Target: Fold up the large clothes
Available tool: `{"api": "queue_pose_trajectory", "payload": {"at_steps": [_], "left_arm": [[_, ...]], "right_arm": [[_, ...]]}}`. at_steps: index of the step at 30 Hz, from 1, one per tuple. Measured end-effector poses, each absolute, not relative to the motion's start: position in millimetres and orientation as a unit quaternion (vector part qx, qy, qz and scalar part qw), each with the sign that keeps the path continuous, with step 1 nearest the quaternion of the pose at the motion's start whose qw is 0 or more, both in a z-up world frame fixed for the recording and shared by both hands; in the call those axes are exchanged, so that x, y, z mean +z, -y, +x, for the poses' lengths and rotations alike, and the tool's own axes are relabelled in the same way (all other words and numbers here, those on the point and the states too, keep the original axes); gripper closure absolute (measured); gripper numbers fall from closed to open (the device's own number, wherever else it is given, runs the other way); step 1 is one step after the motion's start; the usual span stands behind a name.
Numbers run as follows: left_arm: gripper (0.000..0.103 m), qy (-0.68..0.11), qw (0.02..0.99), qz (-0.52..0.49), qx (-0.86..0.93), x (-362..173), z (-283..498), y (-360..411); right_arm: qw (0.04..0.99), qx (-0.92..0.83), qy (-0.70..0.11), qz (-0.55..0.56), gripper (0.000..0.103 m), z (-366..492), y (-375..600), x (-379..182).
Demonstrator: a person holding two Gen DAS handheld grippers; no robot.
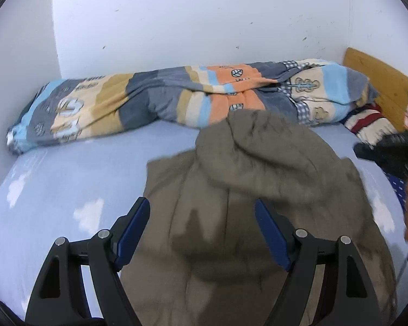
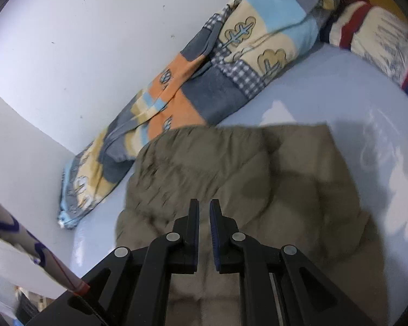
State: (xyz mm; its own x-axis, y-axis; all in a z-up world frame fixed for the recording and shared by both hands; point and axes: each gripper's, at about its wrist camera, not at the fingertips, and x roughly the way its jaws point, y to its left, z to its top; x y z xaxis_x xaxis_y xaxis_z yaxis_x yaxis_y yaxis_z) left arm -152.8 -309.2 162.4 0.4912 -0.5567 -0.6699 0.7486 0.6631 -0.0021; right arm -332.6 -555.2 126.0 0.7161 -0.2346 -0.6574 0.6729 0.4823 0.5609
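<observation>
Two grippers, one big olive-brown quilted jacket (image 1: 231, 190), and honestly it looks like we're somewhere in the middle of the fold. Nearest the left wrist camera, the left gripper (image 1: 202, 212) hangs over the jacket with its blue-padded jaws spread wide and nothing between them. On the other side, the right gripper (image 2: 204, 212) has its jaws nearly pressed together with just a thin gap, and I can't see any fabric pinched in there, so it reads as empty too, hovering above the padded cloth. The jacket itself lies on the light blue bed sheet (image 1: 54, 190), toward the middle of the bed. From the right wrist view the far edge looks pretty straight and squared off, which makes me think at least one fold is in. From the left view though, there's a lumpy rounded bulge, maybe the hood or a sleeve flopped over the top, so it's not tidy yet. My guess: that bulge needs flattening or tucking, then another fold to get it compact. Further back, a rolled-up patchwork blanket (image 1: 163, 100) runs along the white wall (image 1: 190, 13), just touching the jacket's far end in the left view. Off at the head end sits a striped pillow (image 2: 367, 30) against the wooden headboard (image 1: 372, 81).
</observation>
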Motion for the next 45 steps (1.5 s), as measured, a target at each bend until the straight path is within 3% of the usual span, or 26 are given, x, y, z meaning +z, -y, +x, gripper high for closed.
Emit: {"api": "queue_pose_trajectory", "payload": {"at_steps": [4,7,8,14,18,21,26,33,37,45], "left_arm": [[0.024,-0.344,0.849,0.127,-0.38,147,-116,363],[0.024,-0.358,0.849,0.118,-0.371,128,-99,386],[0.024,-0.365,0.847,0.123,-0.367,121,-97,390],[0.024,-0.445,0.812,0.165,-0.339,49,-83,398],[0.024,-0.435,0.819,0.171,-0.333,53,-90,397],[0.025,-0.401,0.834,0.136,-0.353,82,-97,383],[0.025,-0.372,0.837,0.126,-0.382,102,-112,388],[0.025,-0.418,0.811,0.192,-0.361,45,-121,406],[0.025,-0.409,0.82,0.19,-0.353,54,-131,404],[0.025,-0.383,0.826,0.146,-0.387,96,-184,338]], "right_arm": [[0.833,-0.273,-0.279,0.393,0.088,-310,577,126],[0.843,-0.271,-0.281,0.37,0.066,-294,588,122],[0.846,-0.269,-0.279,0.366,0.064,-290,591,117],[0.835,-0.25,-0.373,0.319,0.064,-265,584,52],[0.83,-0.246,-0.397,0.305,0.064,-260,580,23],[0.827,-0.258,-0.4,0.3,0.064,-260,577,40],[0.87,-0.244,-0.334,0.268,0.064,-268,560,89],[0.858,-0.218,-0.385,0.261,0.064,-251,527,56],[0.843,-0.222,-0.404,0.278,0.064,-245,534,28],[0.863,-0.201,-0.351,0.304,0.064,-304,500,89]]}}
